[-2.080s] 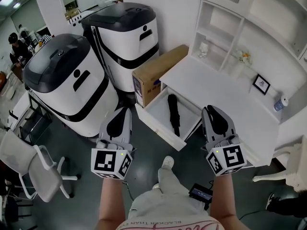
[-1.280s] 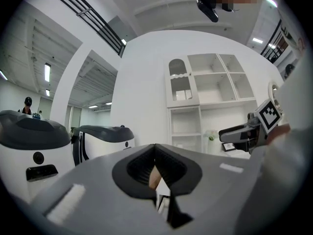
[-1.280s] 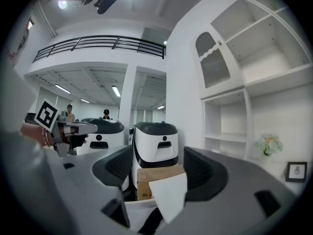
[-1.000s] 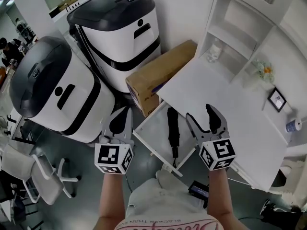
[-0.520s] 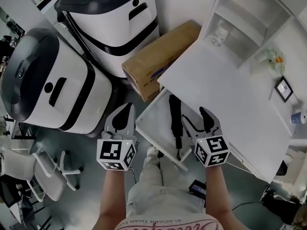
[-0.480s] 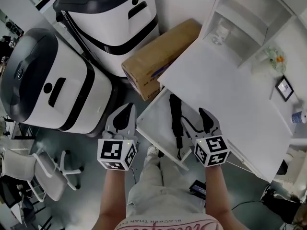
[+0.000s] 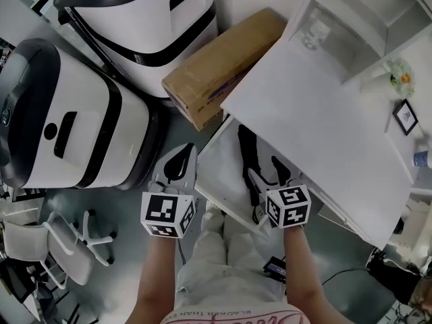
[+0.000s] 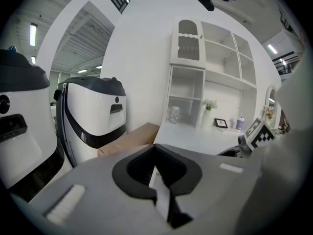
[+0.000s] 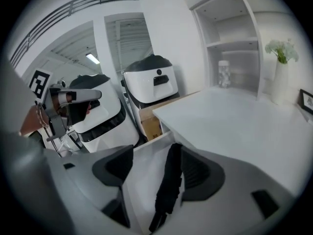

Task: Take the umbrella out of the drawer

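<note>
A folded black umbrella lies lengthwise in the open white drawer under the desk top. My right gripper hangs open just over the drawer's front end. In the right gripper view the umbrella runs between the two jaws, one on each side, and the jaws do not close on it. The drawer floor shows to its left. My left gripper is shut and holds nothing, left of the drawer's corner above the floor. Its jaws point toward the desk.
The white desk top overhangs the drawer's back, with shelves behind it. A cardboard box leans at the desk's left. Two large white-and-black machines stand further left. An office chair is at the lower left.
My right gripper has opened and moved left and forward until it straddles the umbrella's near end. The left gripper has stayed beside the drawer. The head view has tilted further down.
</note>
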A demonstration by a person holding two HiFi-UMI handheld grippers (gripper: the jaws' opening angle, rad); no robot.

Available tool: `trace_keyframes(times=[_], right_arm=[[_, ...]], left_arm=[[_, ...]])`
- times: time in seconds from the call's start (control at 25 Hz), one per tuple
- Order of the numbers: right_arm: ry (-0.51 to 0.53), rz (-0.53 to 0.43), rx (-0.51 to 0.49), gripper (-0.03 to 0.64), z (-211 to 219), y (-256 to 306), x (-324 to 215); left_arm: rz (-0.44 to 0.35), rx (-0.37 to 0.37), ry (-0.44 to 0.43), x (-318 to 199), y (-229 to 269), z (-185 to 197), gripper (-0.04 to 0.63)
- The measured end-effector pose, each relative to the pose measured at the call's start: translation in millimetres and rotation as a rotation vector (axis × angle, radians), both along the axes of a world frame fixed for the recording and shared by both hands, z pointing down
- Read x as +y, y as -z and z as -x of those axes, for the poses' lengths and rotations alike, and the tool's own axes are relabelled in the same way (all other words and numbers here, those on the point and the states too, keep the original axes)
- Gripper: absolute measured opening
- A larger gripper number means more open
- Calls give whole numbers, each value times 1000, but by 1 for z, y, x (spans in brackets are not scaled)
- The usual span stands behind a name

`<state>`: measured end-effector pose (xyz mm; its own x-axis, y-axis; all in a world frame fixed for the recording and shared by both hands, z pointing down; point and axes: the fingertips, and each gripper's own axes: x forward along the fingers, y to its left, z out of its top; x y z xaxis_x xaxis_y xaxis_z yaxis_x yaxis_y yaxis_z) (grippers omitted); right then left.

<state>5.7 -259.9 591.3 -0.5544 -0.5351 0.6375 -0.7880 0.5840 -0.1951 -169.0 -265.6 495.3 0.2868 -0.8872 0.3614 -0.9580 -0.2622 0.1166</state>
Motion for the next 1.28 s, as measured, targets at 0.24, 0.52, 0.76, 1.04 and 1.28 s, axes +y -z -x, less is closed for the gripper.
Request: trace_keyframes(times=[0.24, 0.52, 0.76, 1.04, 1.28], right_arm=[[-30, 118, 74, 295, 0, -52, 0], [-54, 239, 134, 295, 5, -105, -4], [-98, 292, 219, 295, 4, -148, -10], [-86, 320, 390, 295, 1, -189, -17], [-61, 360, 462, 295, 5, -215, -22]], left_arm=[[36, 24, -7, -4, -14, 3, 9], [46, 26, -21, -11, -20, 9, 9], [47, 28, -24, -15, -27, 13, 9], [65, 29, -29, -11, -40, 16, 9], [78, 60, -8, -6, -48, 24, 9]])
